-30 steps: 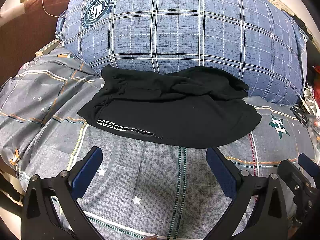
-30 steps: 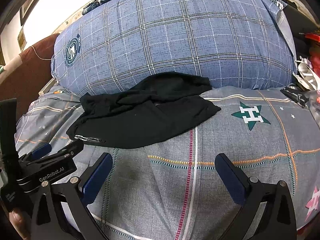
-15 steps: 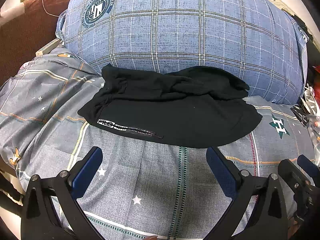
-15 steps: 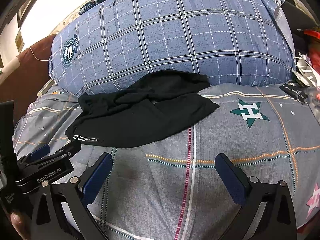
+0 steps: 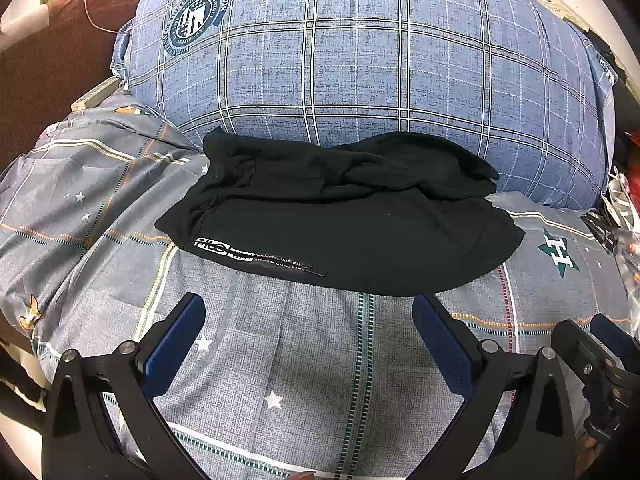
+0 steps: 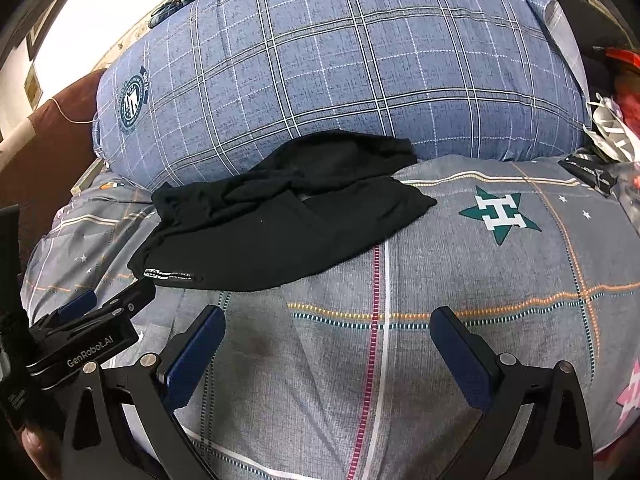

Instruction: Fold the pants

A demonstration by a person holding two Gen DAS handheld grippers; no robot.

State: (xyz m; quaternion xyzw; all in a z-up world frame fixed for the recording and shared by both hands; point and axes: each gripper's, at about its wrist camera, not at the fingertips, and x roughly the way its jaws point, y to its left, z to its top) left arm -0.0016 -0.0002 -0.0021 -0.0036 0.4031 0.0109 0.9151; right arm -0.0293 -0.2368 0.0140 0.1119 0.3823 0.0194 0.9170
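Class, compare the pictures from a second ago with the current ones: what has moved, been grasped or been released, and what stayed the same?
Almost nothing changed. The right gripper drifted slightly, so the black pants sit a little higher in its view. Nothing was grasped or released. The left gripper stayed open and empty short of the pants, which kept their bunched shape on the grey bedspread against the blue plaid pillow.

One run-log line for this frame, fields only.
stage: before grasp | pants: bunched on bed, against pillow | left tool: open, empty | right tool: open, empty
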